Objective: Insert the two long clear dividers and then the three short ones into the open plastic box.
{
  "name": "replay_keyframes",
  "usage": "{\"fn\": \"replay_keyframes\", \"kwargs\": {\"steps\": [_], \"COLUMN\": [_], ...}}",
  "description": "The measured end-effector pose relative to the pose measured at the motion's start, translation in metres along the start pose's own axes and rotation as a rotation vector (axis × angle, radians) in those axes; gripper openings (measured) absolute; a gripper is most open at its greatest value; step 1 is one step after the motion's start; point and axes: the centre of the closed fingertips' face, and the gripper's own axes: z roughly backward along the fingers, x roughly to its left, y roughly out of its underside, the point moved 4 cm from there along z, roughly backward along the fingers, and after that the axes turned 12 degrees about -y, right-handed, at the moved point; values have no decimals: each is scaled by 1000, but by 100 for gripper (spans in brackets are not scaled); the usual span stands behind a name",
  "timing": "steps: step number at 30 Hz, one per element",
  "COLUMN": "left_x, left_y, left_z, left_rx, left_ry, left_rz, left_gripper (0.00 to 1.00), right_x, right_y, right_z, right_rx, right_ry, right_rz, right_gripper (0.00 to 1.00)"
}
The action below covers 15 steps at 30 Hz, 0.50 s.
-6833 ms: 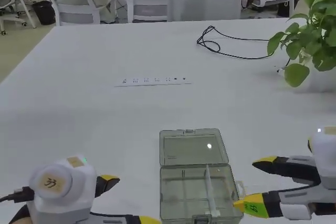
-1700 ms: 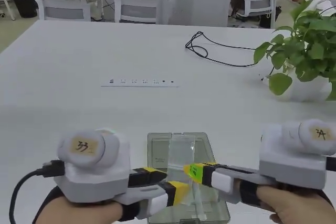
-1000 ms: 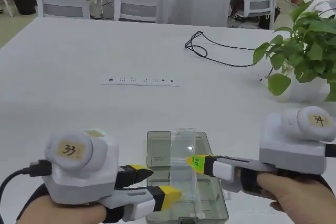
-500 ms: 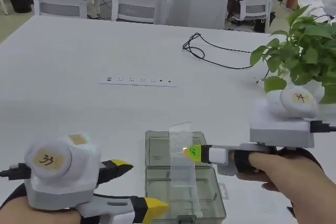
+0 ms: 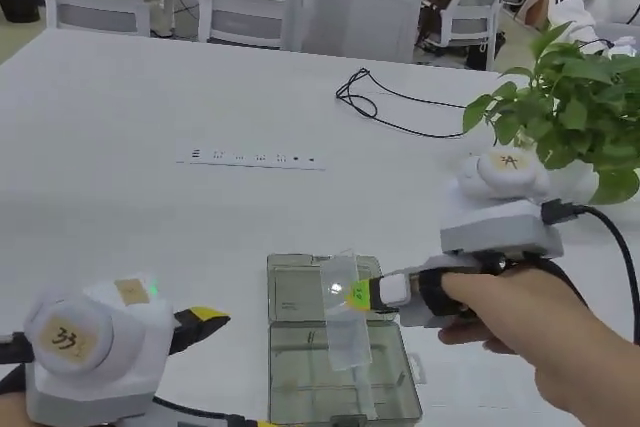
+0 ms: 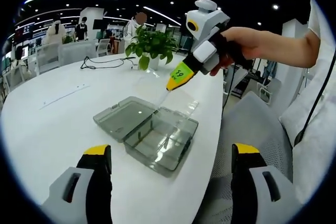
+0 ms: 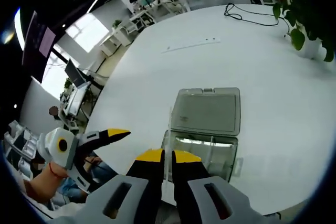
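Observation:
The open plastic box (image 5: 296,383) sits at the near table edge, its lid (image 5: 291,290) lying flat behind it. One clear divider (image 7: 210,153) stands inside the box. My right gripper (image 5: 360,295) hovers just above the box, shut on a clear divider (image 5: 347,332) that hangs tilted over the compartment. In the right gripper view that divider (image 7: 168,139) shows edge-on between the shut jaws (image 7: 167,157). My left gripper (image 5: 225,372) is at the lower left, open and holding nothing, a short way from the box (image 6: 157,142).
A potted plant (image 5: 565,112) stands at the right. A black cable (image 5: 378,99) and a flat power strip (image 5: 250,158) lie farther back on the white table (image 5: 120,187). Chairs (image 5: 345,17) line the far edge.
The left gripper has drawn back to the lower left, away from the box. The right gripper has lifted and swung right, keeping the divider over the box.

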Motion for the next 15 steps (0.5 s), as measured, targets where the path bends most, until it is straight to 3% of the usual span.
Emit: {"fn": "replay_keyframes", "kwargs": {"steps": [5, 15], "left_x": [1, 4], "left_y": [9, 15], "left_z": [-2, -4], "left_rx": [17, 9], "left_ry": [21, 39], "left_rz": [-50, -40], "left_gripper": [100, 100], "right_x": [-6, -17], "right_y": [6, 29], "right_z": [-8, -29], "right_rx": [40, 120], "right_ry": [32, 94], "right_rz": [-51, -128], "right_gripper": [7, 7]}}
